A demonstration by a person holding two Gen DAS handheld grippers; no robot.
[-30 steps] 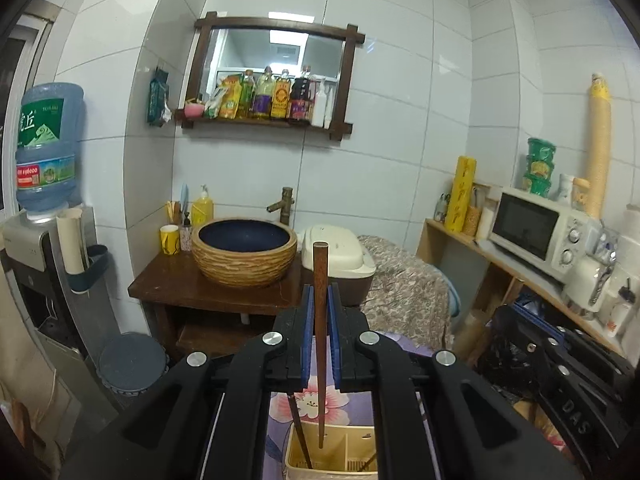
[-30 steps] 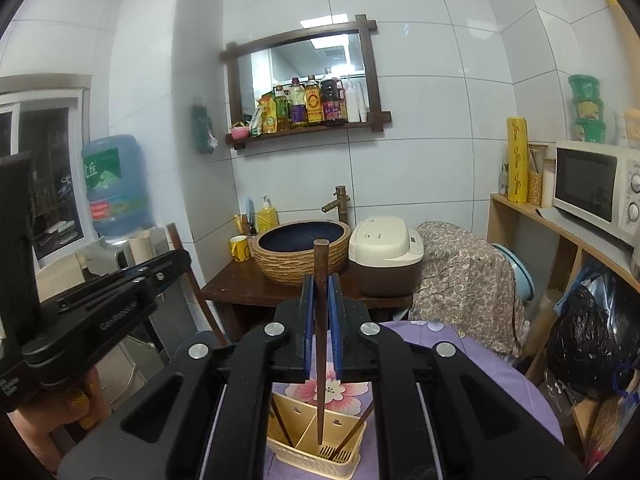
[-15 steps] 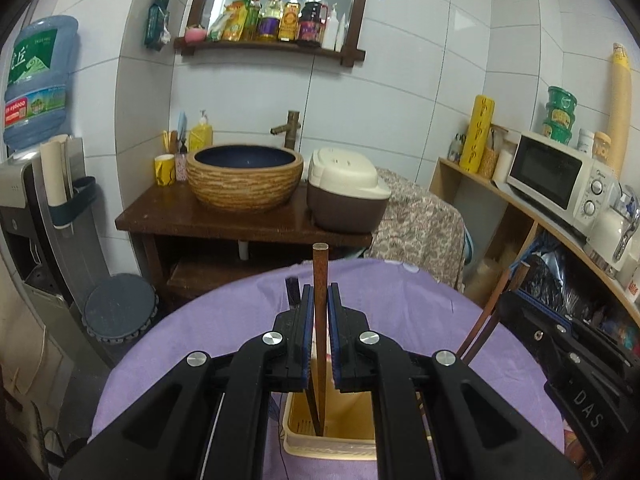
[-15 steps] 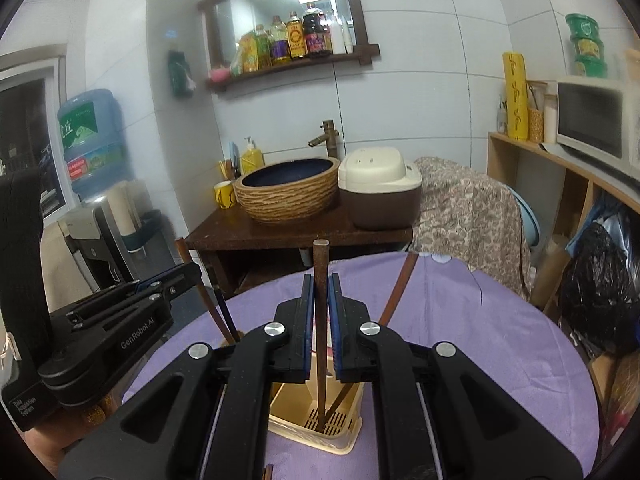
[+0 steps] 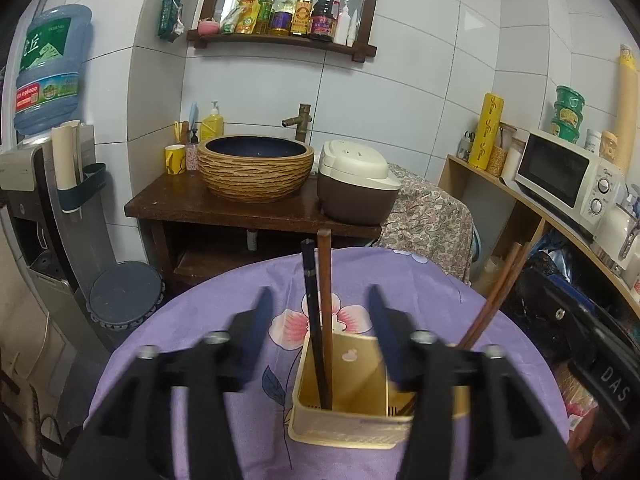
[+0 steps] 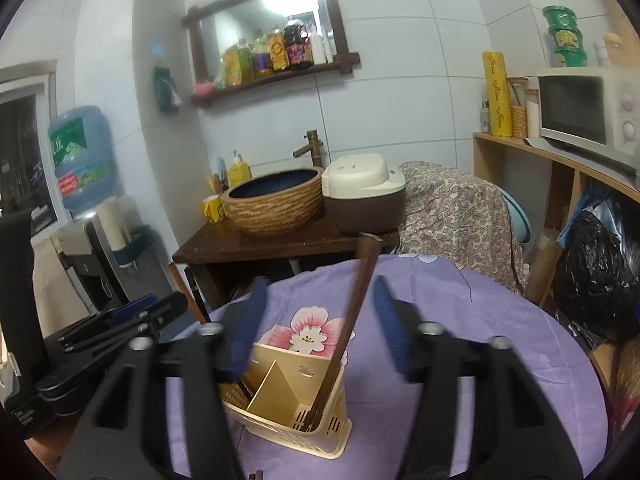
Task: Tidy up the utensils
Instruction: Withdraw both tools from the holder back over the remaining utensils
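A cream-yellow utensil holder stands on the purple flowered tablecloth. My left gripper hovers just behind it, its blurred jaws opening. Between them, untouched, a brown chopstick and a black chopstick stand in the holder's left compartment. Two more brown chopsticks lean out of its right side. My right gripper is opening too. A brown chopstick leans free between its jaws, its tip down in the holder's right compartment. The left gripper's body shows at the left.
Beyond the round table stand a dark wooden washstand with a woven basin and a rice cooker. A water dispenser is at the left. A shelf with a microwave and black bags is at the right.
Both grippers sank towards the holder with a chopstick pinched upright in each. Their jaws have now spread apart and let the chopsticks go into the holder.
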